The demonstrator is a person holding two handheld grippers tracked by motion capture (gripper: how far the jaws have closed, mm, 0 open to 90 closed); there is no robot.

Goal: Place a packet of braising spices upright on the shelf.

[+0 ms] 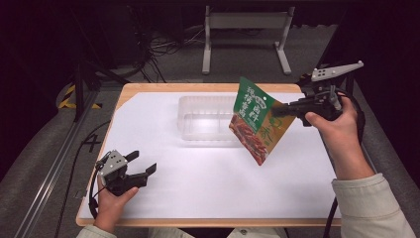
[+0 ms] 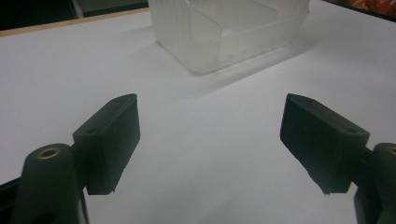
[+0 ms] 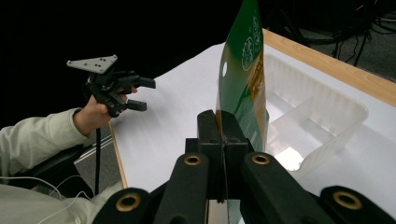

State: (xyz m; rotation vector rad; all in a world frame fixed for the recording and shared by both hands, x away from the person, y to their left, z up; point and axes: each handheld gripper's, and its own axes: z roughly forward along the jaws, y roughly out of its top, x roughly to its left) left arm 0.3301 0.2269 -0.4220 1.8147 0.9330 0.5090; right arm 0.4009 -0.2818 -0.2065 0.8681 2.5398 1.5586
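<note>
White table (image 1: 163,198), green pouch (image 1: 255,119) edge-clamped in right claw (image 1: 278,110), tilted diagonally

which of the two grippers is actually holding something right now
The right gripper, its fingers shut on the green snack pouch. The left gripper is open and empty.

A: The white table (image 1: 208,188) is bright from light overhead, and the room behind it is near black.

B: Shadows are soft. The tray (image 2: 224,37) throws a faint one toward the camera and has a glare patch on its floor.

A: Up close the jaws are soft and grainy; the pouch (image 3: 243,84) looks sharper
</note>
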